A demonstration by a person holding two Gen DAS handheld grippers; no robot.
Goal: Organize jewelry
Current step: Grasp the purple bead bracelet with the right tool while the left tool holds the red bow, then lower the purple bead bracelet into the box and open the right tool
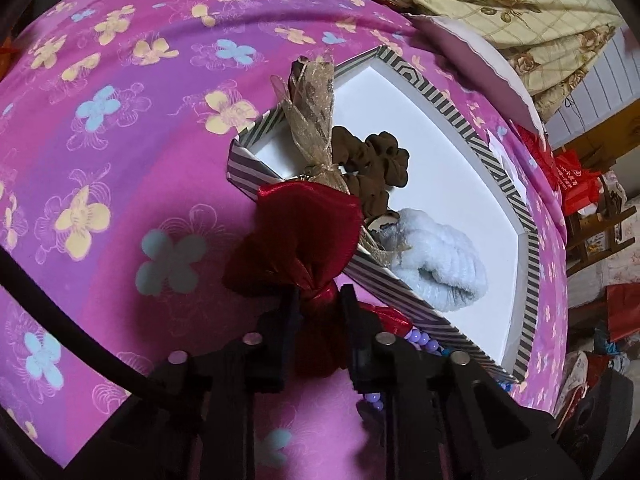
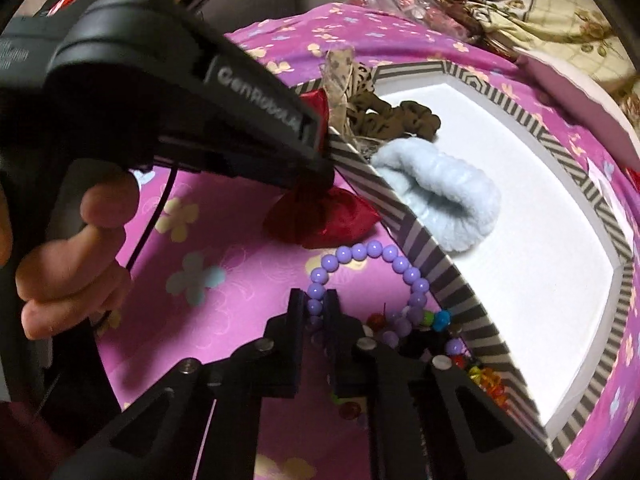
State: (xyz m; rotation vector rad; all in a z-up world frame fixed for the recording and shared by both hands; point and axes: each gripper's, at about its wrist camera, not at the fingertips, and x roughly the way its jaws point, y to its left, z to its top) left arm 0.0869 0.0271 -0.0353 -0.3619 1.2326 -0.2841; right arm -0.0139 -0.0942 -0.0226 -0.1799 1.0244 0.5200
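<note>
The left gripper (image 1: pixel 316 300) has its two fingers squeezed tight on the middle of a shiny red bow (image 1: pixel 304 236). The bow sits just outside the near wall of the striped box (image 1: pixel 530 264), touching it or almost touching it. A gold ribbon (image 1: pixel 316 120) pokes up from behind the bow and leans over the box wall.

The right gripper (image 2: pixel 318 308) has its fingers nearly closed on a purple bead bracelet (image 2: pixel 376 276). The bracelet lies on the pink flowered cloth (image 2: pixel 208 240), right beside the box wall. More colorful beads (image 2: pixel 486 380) lie next to it.

Inside the box there is already a brown scrunchie (image 1: pixel 376 164) and a fluffy light blue scrunchie (image 1: pixel 440 260).

It looks like both hands are at the picking-up step. Next, each thing probably needs to go up and over the wall, then down onto the white floor of the box, where there is room. The bracelet is floppy, so it may swing or catch on the wall.
</note>
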